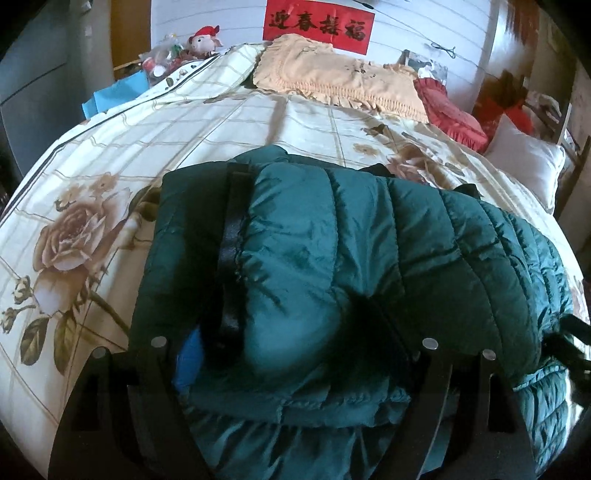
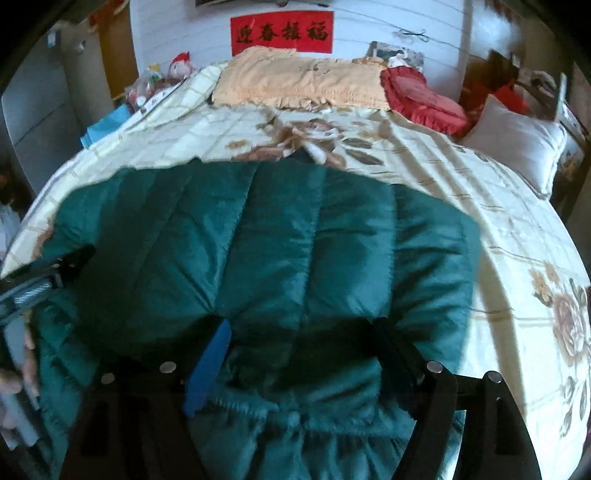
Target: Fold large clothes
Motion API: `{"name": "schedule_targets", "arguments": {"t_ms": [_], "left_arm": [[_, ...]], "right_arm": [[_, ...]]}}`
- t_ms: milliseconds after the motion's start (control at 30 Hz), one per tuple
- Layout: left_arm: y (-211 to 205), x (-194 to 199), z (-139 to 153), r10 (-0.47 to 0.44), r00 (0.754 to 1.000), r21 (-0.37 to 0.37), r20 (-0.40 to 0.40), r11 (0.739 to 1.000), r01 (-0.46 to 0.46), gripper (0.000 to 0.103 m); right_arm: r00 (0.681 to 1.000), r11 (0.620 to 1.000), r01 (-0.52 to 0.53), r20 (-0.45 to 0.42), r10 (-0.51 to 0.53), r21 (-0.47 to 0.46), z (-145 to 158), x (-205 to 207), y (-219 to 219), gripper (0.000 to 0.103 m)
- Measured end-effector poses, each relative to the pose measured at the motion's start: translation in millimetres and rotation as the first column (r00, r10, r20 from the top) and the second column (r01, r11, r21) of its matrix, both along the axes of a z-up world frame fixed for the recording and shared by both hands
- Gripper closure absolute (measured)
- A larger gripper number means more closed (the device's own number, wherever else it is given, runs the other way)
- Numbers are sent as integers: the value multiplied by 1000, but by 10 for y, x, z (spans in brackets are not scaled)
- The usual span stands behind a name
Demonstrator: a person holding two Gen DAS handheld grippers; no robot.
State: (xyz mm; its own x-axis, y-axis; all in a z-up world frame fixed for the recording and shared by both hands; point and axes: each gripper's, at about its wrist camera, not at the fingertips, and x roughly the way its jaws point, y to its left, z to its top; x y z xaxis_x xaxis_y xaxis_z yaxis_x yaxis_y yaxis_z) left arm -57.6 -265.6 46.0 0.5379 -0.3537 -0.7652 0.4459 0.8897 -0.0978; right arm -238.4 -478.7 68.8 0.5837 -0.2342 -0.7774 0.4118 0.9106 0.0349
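On the floral bedspread [image 1: 110,155] in front of you lies the dark green puffer jacket [image 1: 332,236], partly folded, with a black strap [image 1: 231,258] running across its left part. Your left gripper [image 1: 291,354] stands wide, its fingers pressed into a padded fold; whether it pinches the fabric you cannot tell. Your right gripper [image 2: 299,354] also stands wide, with quilted cloth bulging between its blue-padded finger [image 2: 210,365] and the black one. Beyond sit a peach pillow [image 2: 295,85] and a red banner [image 2: 282,31].
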Motion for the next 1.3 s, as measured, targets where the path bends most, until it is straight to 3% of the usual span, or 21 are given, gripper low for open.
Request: {"name": "schedule_targets", "arguments": {"t_ms": [133,233,333,533,833,1300], "left_arm": [[13,-6,4,5,1000,9,3,1000,-5,22],[42,-35,23,7,1000,11,-2,1000,-7,22],[126,-90,82,15,1000,26,-15,1000,-15,22],[416,-375,214,5,1000,53,17,999,-6,22],[948,-840,266,-4,1000,54,13,999,3,22],[1648,-1499,158,26,999,50,-38,998,-24,22]], "right_arm": [[997,997,69,35,-68,-26,54,-259,-84,27],[991,994,106,-84,-107,-19,-219,-234,-221,27],[993,995,99,-66,-98,14,-266,-245,-263,27],[997,996,80,-20,-80,28,-24,-522,-153,27],[999,994,28,-46,-23,108,-65,-1114,176,26],[998,990,1,-59,8,142,-76,-1961,532,21]]}}
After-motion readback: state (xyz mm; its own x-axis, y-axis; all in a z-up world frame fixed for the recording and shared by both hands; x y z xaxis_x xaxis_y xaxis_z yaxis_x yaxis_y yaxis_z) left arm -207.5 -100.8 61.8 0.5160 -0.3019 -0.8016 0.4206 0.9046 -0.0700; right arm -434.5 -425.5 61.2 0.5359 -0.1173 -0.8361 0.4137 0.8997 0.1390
